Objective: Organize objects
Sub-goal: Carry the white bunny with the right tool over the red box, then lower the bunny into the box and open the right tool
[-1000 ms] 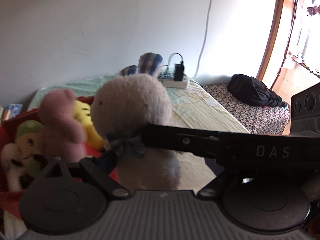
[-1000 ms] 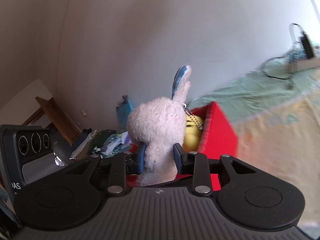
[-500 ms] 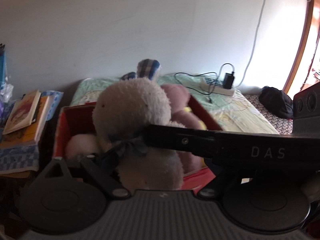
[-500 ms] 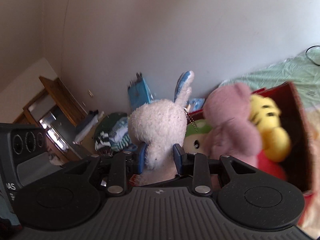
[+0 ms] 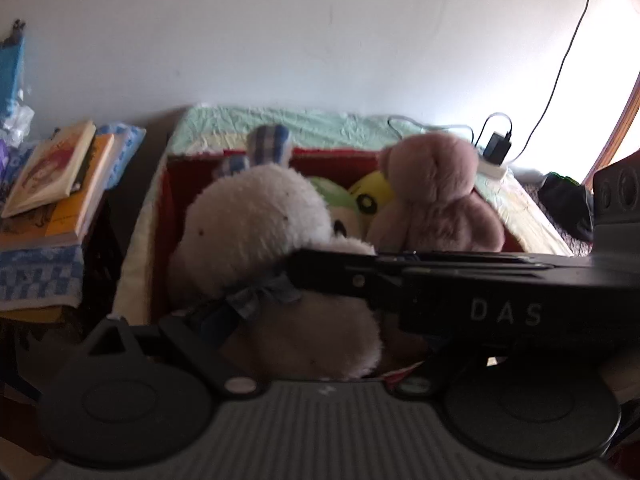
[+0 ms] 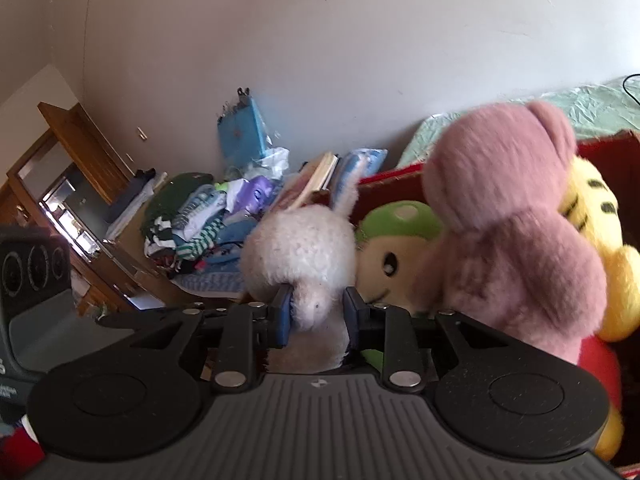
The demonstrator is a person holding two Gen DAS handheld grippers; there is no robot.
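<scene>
A white plush bunny (image 5: 256, 216) with a blue checked bow and ears hangs over the left part of an open red box (image 5: 176, 184). My left gripper (image 5: 312, 340) is shut on its body. The right gripper's black body (image 5: 460, 292) crosses in front and hides the left gripper's right finger. In the right wrist view my right gripper (image 6: 316, 314) is shut on the bunny (image 6: 300, 248) just below its head. A pink bear (image 6: 508, 232), a green-capped toy (image 6: 396, 224) and a yellow toy (image 6: 600, 216) fill the box (image 6: 392, 184) beside the bunny.
The box stands on a bed with a pale green sheet (image 5: 304, 124). Stacked books (image 5: 52, 172) lie on a side table to its left. A power strip with a charger (image 5: 496, 148) and dark clothing (image 5: 568, 200) lie far right. A clothes pile (image 6: 192, 216) sits beyond.
Both grippers have carried the bunny leftward and down over the red box, and it now sits close beside the green-capped toy. Neither grip has changed.
</scene>
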